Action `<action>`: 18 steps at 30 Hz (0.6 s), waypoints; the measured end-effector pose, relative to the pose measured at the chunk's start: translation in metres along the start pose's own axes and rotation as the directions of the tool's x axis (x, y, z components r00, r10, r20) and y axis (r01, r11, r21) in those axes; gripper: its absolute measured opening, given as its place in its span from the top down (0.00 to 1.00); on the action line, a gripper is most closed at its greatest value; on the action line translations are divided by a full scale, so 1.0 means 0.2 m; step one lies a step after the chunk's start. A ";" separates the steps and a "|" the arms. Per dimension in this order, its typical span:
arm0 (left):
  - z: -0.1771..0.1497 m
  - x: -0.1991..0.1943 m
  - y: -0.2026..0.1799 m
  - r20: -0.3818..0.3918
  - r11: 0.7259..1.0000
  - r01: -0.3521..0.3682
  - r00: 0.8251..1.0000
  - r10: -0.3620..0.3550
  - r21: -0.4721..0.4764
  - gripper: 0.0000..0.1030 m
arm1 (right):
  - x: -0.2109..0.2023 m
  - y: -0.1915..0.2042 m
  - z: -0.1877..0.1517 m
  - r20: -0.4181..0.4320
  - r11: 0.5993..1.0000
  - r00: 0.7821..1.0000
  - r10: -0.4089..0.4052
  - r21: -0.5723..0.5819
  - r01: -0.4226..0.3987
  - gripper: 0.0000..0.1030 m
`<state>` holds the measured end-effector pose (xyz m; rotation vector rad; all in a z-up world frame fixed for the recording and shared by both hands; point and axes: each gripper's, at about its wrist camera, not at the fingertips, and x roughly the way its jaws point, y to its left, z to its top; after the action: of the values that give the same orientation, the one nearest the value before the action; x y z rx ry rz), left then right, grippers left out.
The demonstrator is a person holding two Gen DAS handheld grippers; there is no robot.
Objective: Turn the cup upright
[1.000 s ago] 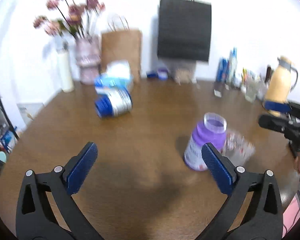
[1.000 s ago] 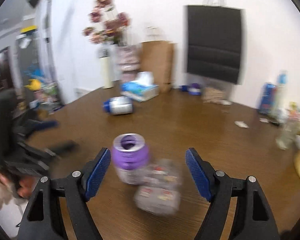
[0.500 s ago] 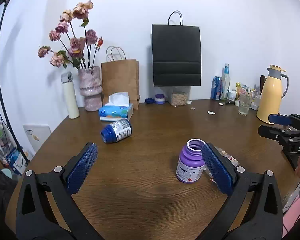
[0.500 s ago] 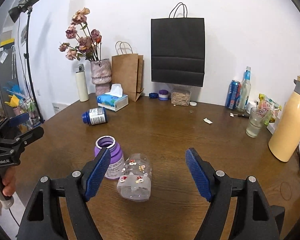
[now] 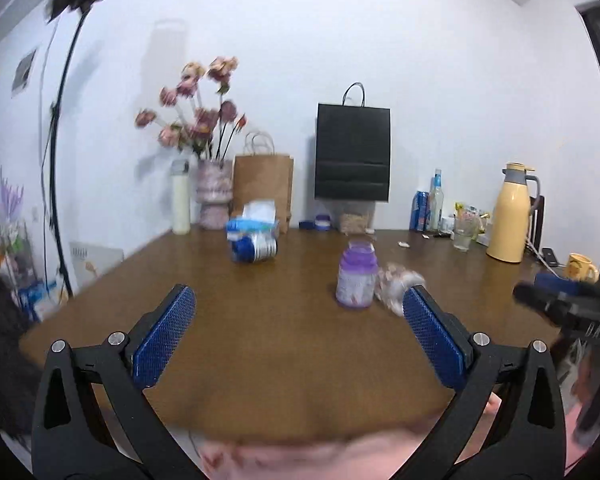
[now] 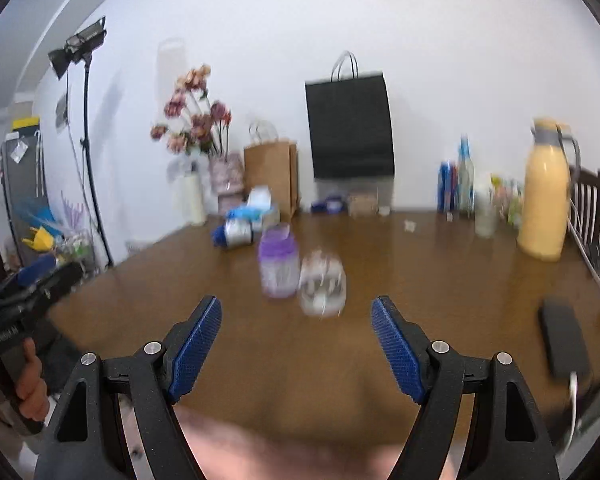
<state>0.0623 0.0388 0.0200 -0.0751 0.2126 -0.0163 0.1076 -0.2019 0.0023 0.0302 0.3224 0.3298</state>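
A clear printed cup [image 6: 323,283] lies on its side on the brown table [image 6: 440,280], right next to an upright purple bottle [image 6: 279,266]. In the left wrist view the cup [image 5: 396,284] shows just right of the purple bottle [image 5: 357,278]. My right gripper [image 6: 296,340] is open and empty, held back from the cup near the table's front edge. My left gripper [image 5: 300,332] is open and empty, well short of the bottle. Both views are blurred.
A blue-capped bottle [image 5: 254,246] lies on its side behind, by a tissue box [image 5: 256,220]. At the back stand a flower vase [image 5: 214,196], a brown bag [image 5: 263,190] and a black bag [image 5: 353,152]. A yellow jug [image 6: 546,208], a glass [image 6: 485,212] and a black phone [image 6: 564,340] are at the right.
Both grippers have pulled back toward the table's front edge and dropped lower, so the cup and bottle look farther away. Both stay open. The cup still lies on its side.
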 end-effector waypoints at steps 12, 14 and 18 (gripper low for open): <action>-0.21 -0.24 -0.13 0.003 0.990 0.044 0.999 -0.045 0.137 0.00 | -0.39 0.02 -0.30 0.074 0.994 0.992 -0.105 0.052 0.101 0.10; -0.20 -0.25 -0.15 0.014 0.989 0.048 0.999 -0.051 0.142 0.00 | -0.39 0.04 -0.29 0.069 0.995 0.993 -0.096 0.034 0.093 0.10; -0.17 -0.25 -0.14 0.039 0.989 0.036 0.998 -0.042 0.142 0.00 | -0.40 0.05 -0.26 0.104 0.996 0.990 -0.093 0.011 0.093 0.10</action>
<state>0.0052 0.0101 -0.0005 0.0613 0.1671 -0.0690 0.0156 -0.2198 -0.0214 0.0382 0.2200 0.2339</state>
